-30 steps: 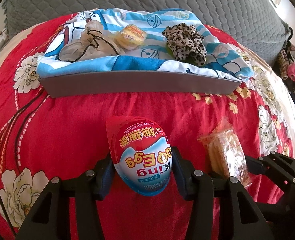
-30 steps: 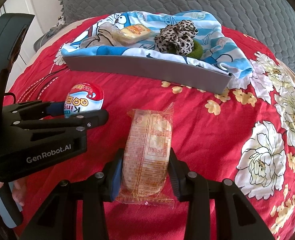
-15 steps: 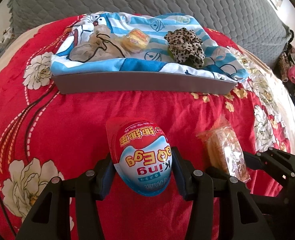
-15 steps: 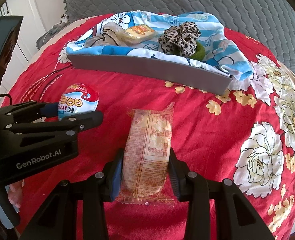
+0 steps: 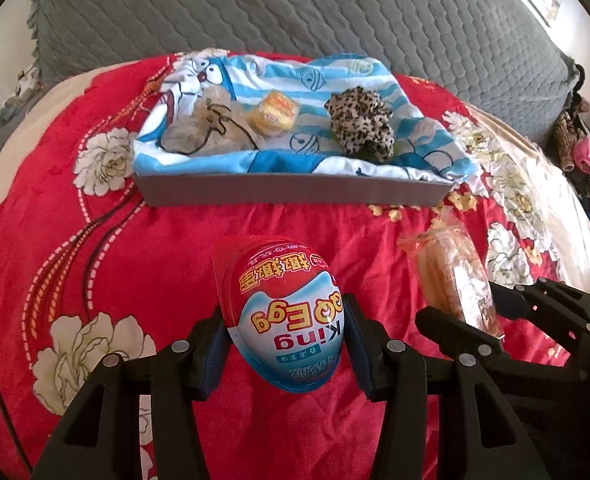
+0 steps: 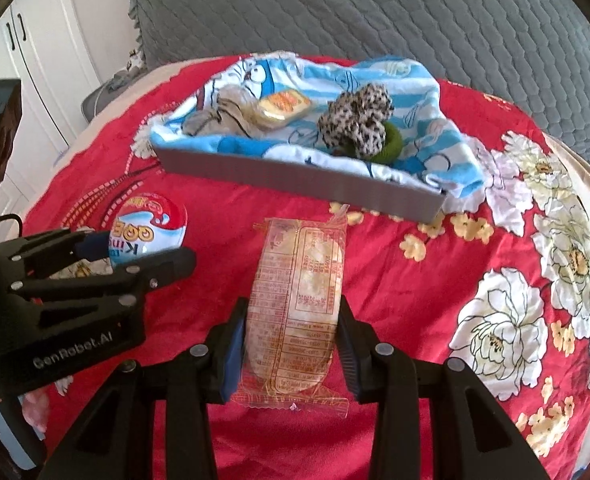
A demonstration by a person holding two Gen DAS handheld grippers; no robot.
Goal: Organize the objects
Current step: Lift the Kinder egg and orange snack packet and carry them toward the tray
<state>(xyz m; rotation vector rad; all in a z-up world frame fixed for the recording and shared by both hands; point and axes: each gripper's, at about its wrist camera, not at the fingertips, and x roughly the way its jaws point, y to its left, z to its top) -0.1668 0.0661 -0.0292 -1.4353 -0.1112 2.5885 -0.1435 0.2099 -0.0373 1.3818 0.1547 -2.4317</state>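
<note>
My left gripper (image 5: 285, 344) is shut on a red, white and blue King Egg (image 5: 283, 312), held above the red bedspread; the egg also shows in the right wrist view (image 6: 147, 228). My right gripper (image 6: 291, 340) is shut on a clear orange-printed snack packet (image 6: 299, 296), which also shows in the left wrist view (image 5: 455, 276). Ahead stands a grey tray (image 5: 287, 194) (image 6: 295, 180) lined with a blue cartoon cloth. In it lie a beige pouch (image 5: 203, 128), a small yellow packet (image 5: 275, 114) and a leopard scrunchie (image 5: 361, 124).
A red floral bedspread (image 5: 95, 280) covers the bed. A grey quilted headboard (image 5: 295, 12) rises behind the tray. A green hair tie (image 6: 389, 144) lies under the scrunchie. White cupboard doors (image 6: 35, 60) stand at the left, and clothes (image 5: 583, 140) hang at the right.
Both grippers have lifted and drawn back a little with their loads. The tray looks farther away and higher in both views.
</note>
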